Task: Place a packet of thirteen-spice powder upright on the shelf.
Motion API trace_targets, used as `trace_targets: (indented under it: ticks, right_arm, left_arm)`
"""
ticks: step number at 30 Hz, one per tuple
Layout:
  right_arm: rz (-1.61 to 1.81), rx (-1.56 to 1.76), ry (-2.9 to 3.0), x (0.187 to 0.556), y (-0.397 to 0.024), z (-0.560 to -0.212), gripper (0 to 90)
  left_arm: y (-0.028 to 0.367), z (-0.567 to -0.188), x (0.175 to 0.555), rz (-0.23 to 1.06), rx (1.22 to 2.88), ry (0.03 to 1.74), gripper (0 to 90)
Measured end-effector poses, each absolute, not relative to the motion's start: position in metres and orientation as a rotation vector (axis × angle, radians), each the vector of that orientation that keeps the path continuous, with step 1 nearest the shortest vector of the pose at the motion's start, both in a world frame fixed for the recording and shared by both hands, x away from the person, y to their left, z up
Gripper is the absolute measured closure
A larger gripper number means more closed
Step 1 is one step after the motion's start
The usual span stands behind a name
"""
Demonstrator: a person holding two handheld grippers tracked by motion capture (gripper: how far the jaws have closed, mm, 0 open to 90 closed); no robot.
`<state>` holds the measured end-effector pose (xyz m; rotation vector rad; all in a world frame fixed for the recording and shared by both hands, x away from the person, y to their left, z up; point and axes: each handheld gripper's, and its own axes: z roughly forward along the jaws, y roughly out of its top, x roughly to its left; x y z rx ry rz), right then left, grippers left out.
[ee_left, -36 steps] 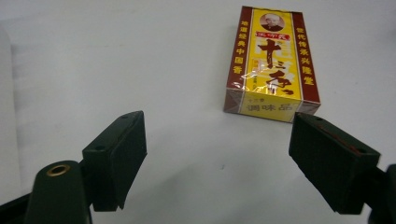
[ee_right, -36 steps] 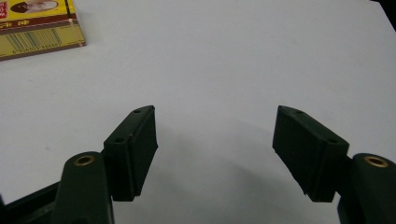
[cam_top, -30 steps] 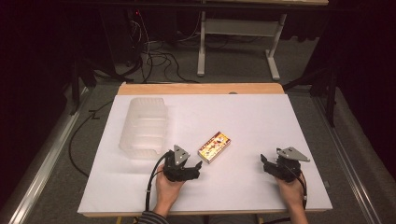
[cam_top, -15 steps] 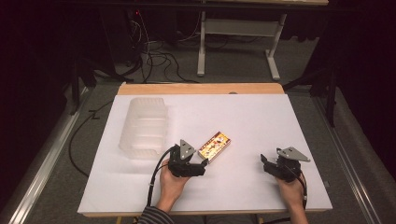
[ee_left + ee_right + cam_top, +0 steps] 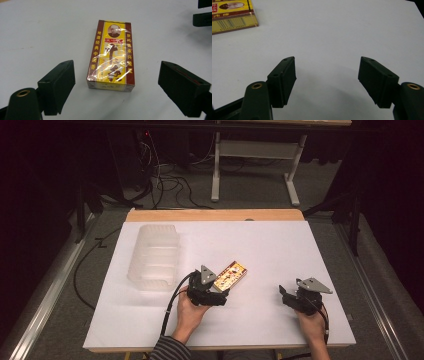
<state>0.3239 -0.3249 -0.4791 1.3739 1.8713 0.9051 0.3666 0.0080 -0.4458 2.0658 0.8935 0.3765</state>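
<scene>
1. The left gripper (image 5: 110, 90) has its fingers (image 5: 58, 83) spread wide, and they have just been opening further. Nothing presses on the pads; the near end of the box sits just ahead of the gap between them, clear of both.
2. The cellophane-wrapped box (image 5: 111, 53) lies flat on the white table (image 5: 45, 32), its long axis running straight away from the left fingers. It is yellow with maroon side bands, a small portrait and printed characters.
3. Handling, as a judgement: it looks like a light, stiff carton, and the glossy film should be slippery, so the pads will need a square, firm bite. The best hold seems to be across the two long maroon edges near the middle. A grip at the near end alone could let it pivot or slide out.
4. The right gripper (image 5: 327, 82) also has its fingers (image 5: 283, 81) apart, with bare table between them. A corner of the box lies well ahead of them and off to their left.
5. In the high view, the left gripper (image 5: 209, 290) sits just at the box (image 5: 231, 274), and the right gripper (image 5: 300, 297) rests well apart to its side.
6. Beyond the left fingers and off to their left stands a clear ribbed plastic container (image 5: 155, 257), apart from the box.
</scene>
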Motion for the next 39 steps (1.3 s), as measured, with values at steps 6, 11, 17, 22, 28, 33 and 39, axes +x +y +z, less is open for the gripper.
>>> trace_targets:
  ticks: [6,11,17,22,28,33,39]
  right_arm:
    - [0.910,1.381,1.869,0.324,-0.325,-0.479,30.8]
    - [0.909,1.380,1.869,0.324,-0.325,-0.479,30.8]
    - [0.909,1.380,1.868,0.324,-0.325,-0.479,30.9]
    - [0.906,1.374,1.870,0.324,-0.325,-0.479,30.8]
    - [0.908,1.381,1.868,0.324,-0.325,-0.479,30.9]
    - [0.904,1.370,1.873,0.324,-0.325,-0.479,30.8]
    - [0.908,1.380,1.869,0.324,-0.325,-0.479,30.8]
  left_arm:
    - [0.003,-0.440,0.370,0.383,2.071,0.891,14.5]
    - [0.000,-0.437,0.373,0.395,2.075,0.889,15.2]
    - [-0.008,-0.434,0.378,0.400,2.091,0.876,15.7]
    - [-0.012,-0.432,0.384,0.381,2.085,0.878,16.7]
    - [-0.020,-0.428,0.392,0.369,2.113,0.871,16.7]
    - [-0.026,-0.423,0.400,0.357,2.124,0.864,16.8]
    - [-0.037,-0.420,0.409,0.347,2.144,0.849,16.9]
